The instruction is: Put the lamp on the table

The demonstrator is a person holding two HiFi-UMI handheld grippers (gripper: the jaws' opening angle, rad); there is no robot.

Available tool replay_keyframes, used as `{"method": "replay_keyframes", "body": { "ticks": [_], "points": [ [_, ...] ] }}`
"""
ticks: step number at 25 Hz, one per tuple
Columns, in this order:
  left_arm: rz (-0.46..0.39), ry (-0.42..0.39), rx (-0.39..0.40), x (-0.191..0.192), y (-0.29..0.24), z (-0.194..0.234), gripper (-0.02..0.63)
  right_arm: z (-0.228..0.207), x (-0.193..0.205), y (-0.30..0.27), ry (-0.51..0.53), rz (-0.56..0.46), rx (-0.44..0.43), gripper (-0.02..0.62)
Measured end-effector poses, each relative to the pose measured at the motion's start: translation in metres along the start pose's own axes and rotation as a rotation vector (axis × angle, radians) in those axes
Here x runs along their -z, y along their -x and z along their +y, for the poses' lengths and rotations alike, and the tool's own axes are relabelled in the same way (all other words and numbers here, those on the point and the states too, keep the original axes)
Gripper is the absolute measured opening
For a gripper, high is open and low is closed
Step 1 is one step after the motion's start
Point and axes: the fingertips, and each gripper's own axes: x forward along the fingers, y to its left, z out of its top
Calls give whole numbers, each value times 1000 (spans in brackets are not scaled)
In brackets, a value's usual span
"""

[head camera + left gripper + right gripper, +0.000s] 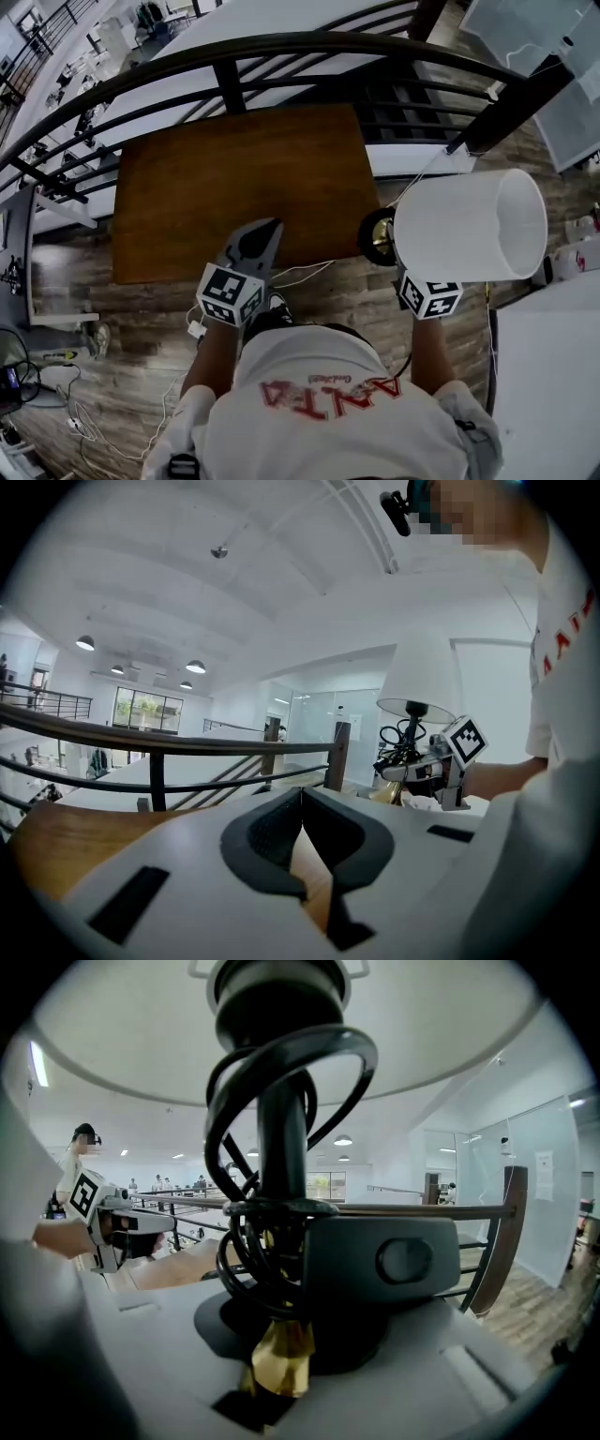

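The lamp point(469, 225) has a white drum shade, a dark stem and a brass base point(378, 236). It hangs in the air just off the right front corner of the brown wooden table point(234, 178). In the right gripper view my right gripper point(281, 1335) is shut on the lamp's brass lower stem point(279, 1358). A black cord point(234, 1147) is wound round the stem, and a dark switch block point(375, 1260) rests against it. My left gripper point(265, 230) is shut with nothing in it, over the table's front edge. The left gripper view shows the lamp point(419, 682) off to the right.
A dark metal railing point(281, 45) curves behind the table, with a drop to a lower floor beyond it. A white cable point(305, 274) lies on the wood floor by my feet. A white surface point(548, 375) stands at the right, and glass panels point(534, 33) at the back right.
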Motion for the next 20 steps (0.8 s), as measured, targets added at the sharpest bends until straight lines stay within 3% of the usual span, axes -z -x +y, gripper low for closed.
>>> {"method": "replay_keyframes", "body": {
  "ticks": [9, 20],
  "points": [
    [23, -4, 56, -12, -24, 80, 9, 11, -23, -73, -39, 2, 60, 84],
    [36, 66, 20, -7, -89, 104, 9, -39, -19, -137, -33, 73, 34, 83]
  ]
}}
